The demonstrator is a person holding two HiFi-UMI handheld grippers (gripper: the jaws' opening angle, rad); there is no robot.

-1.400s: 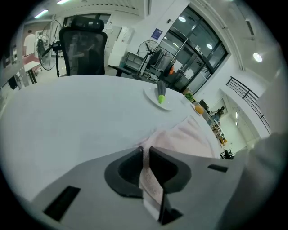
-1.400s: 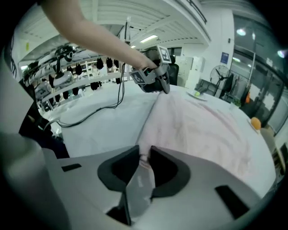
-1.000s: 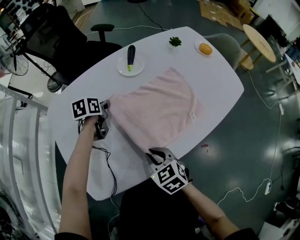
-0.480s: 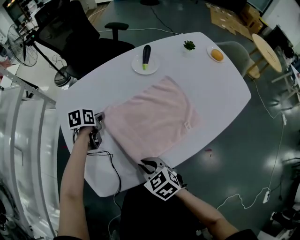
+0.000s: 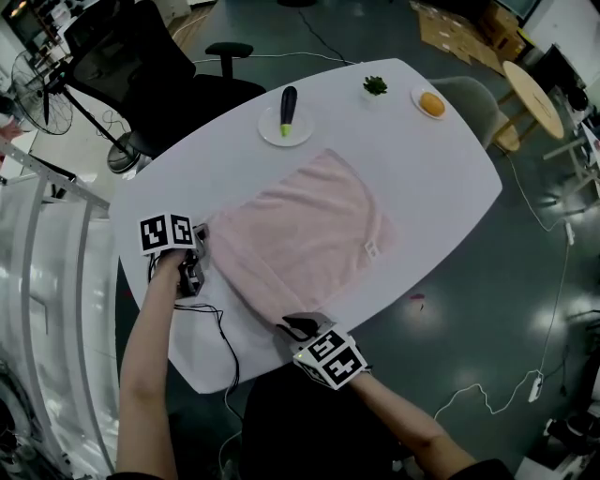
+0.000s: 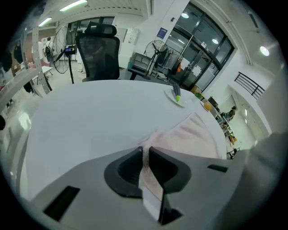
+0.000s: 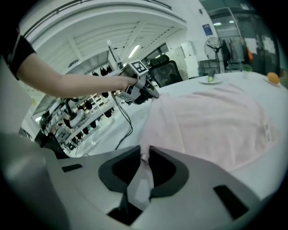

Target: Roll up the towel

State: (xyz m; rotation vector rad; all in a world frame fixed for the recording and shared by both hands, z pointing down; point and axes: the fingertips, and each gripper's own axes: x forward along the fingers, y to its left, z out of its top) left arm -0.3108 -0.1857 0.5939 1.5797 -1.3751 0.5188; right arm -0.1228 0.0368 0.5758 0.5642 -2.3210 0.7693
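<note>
My right claw [image 7: 145,156] and left claw [image 6: 145,152] each clamp a near corner of the pink towel [image 5: 305,234], spread flat by the table's [image 5: 441,178] near edge. The pinch is thin, so rolling unevenly could tug it free or skew the roll. Only the claw views show that pinch; from overhead it is hidden.

Bright, even light comes from ceiling strip lamps [image 6: 74,5]. The white worktop [image 5: 441,178] looks almost washed out, with only faint soft shadows. The dark floor [image 5: 487,309] shows small glints. Both gripper views bulge fisheye-style, with black, blurred corners.
</note>
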